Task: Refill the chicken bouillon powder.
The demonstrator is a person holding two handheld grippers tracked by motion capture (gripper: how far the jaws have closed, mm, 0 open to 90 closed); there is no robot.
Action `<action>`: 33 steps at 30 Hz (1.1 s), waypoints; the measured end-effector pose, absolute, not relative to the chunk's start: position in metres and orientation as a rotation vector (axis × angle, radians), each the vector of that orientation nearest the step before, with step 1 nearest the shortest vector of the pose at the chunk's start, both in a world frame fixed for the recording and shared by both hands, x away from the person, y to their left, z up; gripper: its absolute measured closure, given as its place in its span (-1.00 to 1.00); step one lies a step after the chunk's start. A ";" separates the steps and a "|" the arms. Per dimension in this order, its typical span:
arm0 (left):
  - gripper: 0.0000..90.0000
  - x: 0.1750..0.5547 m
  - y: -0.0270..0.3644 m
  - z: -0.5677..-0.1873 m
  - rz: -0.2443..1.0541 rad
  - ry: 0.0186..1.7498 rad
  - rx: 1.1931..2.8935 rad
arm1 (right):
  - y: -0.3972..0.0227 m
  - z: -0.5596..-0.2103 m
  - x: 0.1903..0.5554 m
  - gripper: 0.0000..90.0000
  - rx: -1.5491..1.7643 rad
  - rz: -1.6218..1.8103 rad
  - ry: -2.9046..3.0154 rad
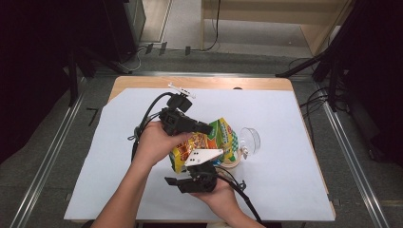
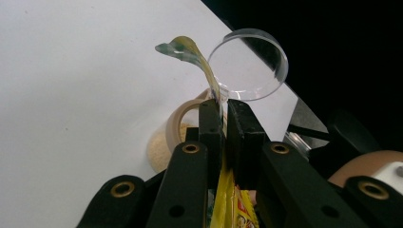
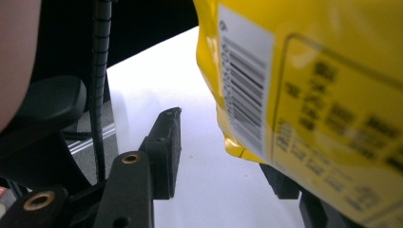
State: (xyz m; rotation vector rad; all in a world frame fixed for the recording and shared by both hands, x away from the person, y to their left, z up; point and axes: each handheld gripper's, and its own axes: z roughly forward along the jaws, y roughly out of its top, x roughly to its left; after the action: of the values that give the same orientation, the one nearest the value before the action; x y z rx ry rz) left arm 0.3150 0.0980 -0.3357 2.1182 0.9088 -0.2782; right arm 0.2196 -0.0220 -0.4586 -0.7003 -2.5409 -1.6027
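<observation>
Yellow printed foil snack bag (image 1: pixel 204 142) hung over the tan bowl (image 1: pixel 231 161), its edge clamped in the left gripper (image 2: pixel 222 111), while the right gripper (image 3: pixel 223 152) stood apart just beneath its lower corner.

A crinkly yellow printed snack bag (image 1: pixel 209 142) hung above the white paper-covered table (image 1: pixel 285 190), between the two hands. Just right of it stood a clear round plastic lid (image 1: pixel 250 139), with a beige bowl (image 1: pixel 231 161) below the bag.
</observation>
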 end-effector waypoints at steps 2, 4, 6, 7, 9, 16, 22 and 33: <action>0.91 0.316 0.101 -0.337 -0.288 0.906 2.121 | -0.021 -0.460 0.219 0.15 -0.700 -1.598 -2.542; 0.93 0.316 0.103 -0.338 -0.302 0.906 2.120 | -0.021 -0.462 0.218 0.13 -0.707 -1.598 -2.536; 0.93 0.316 0.105 -0.340 -0.311 0.906 2.121 | -0.021 -0.465 0.217 0.10 -0.717 -1.601 -2.526; 0.94 0.316 0.105 -0.340 -0.320 0.902 2.121 | -0.021 -0.466 0.217 0.09 -0.718 -1.601 -2.527; 0.94 0.316 0.106 -0.340 -0.323 0.899 2.125 | -0.021 -0.467 0.216 0.08 -0.721 -1.604 -2.530; 0.96 0.313 0.114 -0.339 -0.335 0.880 2.137 | -0.026 -0.470 0.215 0.04 -0.756 -1.608 -2.535; 0.95 0.312 0.123 -0.340 -0.336 0.882 2.153 | -0.030 -0.472 0.214 0.02 -0.776 -1.628 -2.548; 0.86 0.313 0.125 -0.345 -0.343 0.886 2.160 | -0.035 -0.475 0.216 0.03 -0.785 -1.614 -2.592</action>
State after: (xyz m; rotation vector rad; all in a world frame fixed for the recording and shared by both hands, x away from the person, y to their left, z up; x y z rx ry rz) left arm 0.3130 0.1246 -0.3454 2.1603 0.8856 -0.3434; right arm 0.2159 -0.0353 -0.4748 -0.7854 -2.5918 -1.6143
